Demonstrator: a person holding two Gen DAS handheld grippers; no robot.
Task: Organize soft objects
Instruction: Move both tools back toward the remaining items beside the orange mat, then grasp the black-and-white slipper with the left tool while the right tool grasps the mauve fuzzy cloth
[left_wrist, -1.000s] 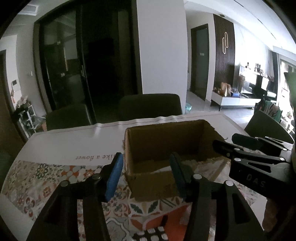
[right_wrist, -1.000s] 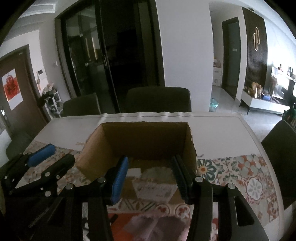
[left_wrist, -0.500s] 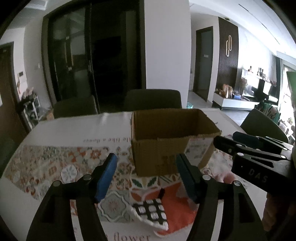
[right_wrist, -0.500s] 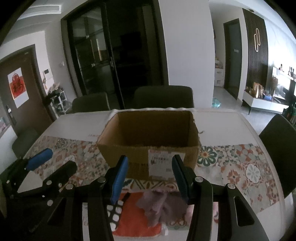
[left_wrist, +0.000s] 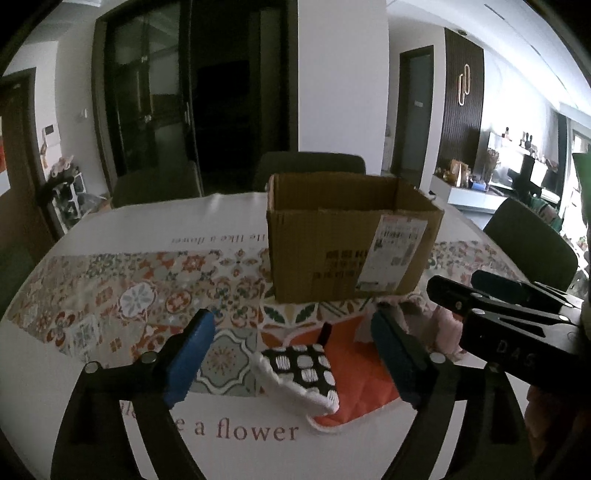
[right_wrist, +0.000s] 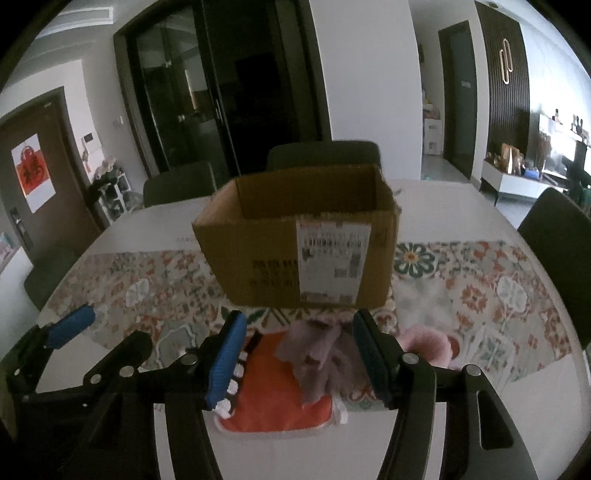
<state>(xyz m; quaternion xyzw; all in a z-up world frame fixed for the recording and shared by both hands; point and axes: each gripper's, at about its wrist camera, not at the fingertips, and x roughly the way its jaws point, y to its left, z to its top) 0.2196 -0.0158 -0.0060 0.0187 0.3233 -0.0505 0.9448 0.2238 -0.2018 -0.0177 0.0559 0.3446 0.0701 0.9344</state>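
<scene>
An open cardboard box (left_wrist: 351, 240) (right_wrist: 303, 254) stands on the patterned table runner. In front of it lies an orange cloth (left_wrist: 365, 373) (right_wrist: 277, 391), with a black-and-white patterned piece (left_wrist: 303, 369) on its left part. A mauve cloth (right_wrist: 317, 354) is crumpled on its far edge, and a pink fluffy item (right_wrist: 428, 343) (left_wrist: 439, 325) lies to the right. My left gripper (left_wrist: 291, 354) hangs above the patterned piece, jaws opening, nothing touched. My right gripper (right_wrist: 299, 354) hovers over the mauve cloth, jaws opening, pads clear of it.
The white table (left_wrist: 147, 229) carries a floral runner (left_wrist: 129, 291) and printed lettering near the front edge. Dark chairs (left_wrist: 310, 166) stand behind the table and another chair (right_wrist: 554, 236) at its right side. Dark glass doors fill the wall behind.
Both grippers have pulled back from over the box and come lower toward the cloths at the front. Their jaws have widened. The box now shows its front face.
</scene>
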